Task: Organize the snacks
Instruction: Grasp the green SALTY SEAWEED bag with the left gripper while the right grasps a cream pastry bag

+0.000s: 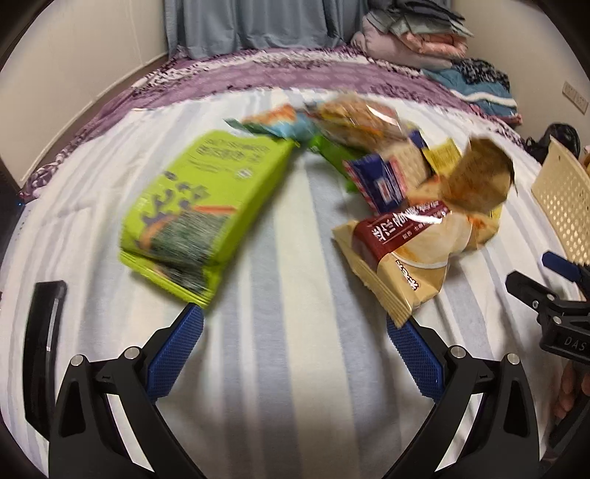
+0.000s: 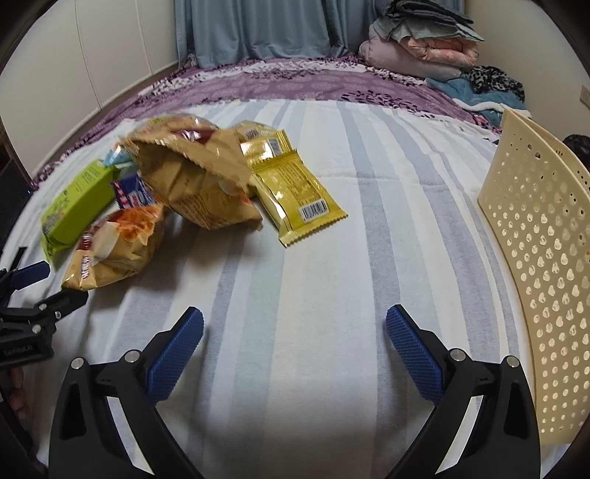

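Several snack packets lie in a pile on a striped bed sheet (image 2: 332, 258). A lime-green seaweed bag (image 1: 199, 206) lies at the left of the pile, also visible as the green bag (image 2: 77, 206). A tan and maroon packet (image 1: 405, 250) rests just beyond my left gripper's right fingertip. Blue biscuit packs (image 1: 376, 180) and a crumpled tan bag (image 2: 195, 180) sit in the heap, with a yellow packet (image 2: 298, 195) at its right. My left gripper (image 1: 295, 324) is open and empty. My right gripper (image 2: 295, 324) is open too, over bare sheet.
A cream perforated basket (image 2: 542, 258) stands at the right, seen also as the basket (image 1: 564, 206). A purple patterned blanket (image 2: 295, 84), folded bedding (image 2: 424, 48) and a grey-blue curtain (image 2: 258, 25) lie beyond. A dark object (image 1: 40, 350) sits at the left edge.
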`<state>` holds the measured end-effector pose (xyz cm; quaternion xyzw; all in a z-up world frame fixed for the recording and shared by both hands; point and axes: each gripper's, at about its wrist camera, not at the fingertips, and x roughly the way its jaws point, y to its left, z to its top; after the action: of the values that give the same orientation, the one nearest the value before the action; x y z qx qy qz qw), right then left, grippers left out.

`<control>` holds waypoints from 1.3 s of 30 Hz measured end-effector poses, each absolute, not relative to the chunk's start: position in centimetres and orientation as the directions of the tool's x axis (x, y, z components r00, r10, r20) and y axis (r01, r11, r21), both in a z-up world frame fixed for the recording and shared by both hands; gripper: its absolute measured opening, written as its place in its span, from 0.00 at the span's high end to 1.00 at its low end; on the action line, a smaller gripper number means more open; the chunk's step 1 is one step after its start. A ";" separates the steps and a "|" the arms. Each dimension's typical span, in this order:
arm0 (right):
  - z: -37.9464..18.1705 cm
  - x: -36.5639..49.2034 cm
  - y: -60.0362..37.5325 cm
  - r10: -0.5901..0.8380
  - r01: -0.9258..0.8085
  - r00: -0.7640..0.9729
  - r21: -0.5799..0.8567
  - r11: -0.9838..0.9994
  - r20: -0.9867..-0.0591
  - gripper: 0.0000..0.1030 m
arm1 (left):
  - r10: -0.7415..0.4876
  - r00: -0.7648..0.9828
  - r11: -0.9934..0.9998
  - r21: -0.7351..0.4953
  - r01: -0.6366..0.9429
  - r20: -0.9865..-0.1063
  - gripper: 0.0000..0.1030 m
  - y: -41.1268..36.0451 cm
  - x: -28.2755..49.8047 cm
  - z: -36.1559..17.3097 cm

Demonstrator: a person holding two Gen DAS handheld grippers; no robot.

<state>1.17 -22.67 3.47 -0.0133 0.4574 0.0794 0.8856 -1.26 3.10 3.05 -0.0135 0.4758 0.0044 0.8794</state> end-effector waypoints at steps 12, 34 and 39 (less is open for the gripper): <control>6.7 1.1 -22.6 0.206 -0.192 0.634 0.107 0.976 -0.745 0.05 | -0.008 0.631 0.998 -0.047 -0.044 -0.776 0.02 7.9 0.4 7.4; 5.6 0.8 -20.3 0.285 -0.268 0.586 0.151 0.952 -0.759 0.05 | -0.052 0.539 0.997 -0.015 0.073 -0.841 0.02 9.4 7.6 2.4; 5.4 1.1 -19.4 0.295 -0.287 0.574 0.150 0.946 -0.764 0.05 | -0.076 0.510 0.997 -0.060 0.048 -0.857 0.02 10.4 8.9 1.5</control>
<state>1.11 -19.44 5.41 0.0047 0.4313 0.1639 0.8872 8.94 10.40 1.47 -0.0142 0.4935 -0.0359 0.8689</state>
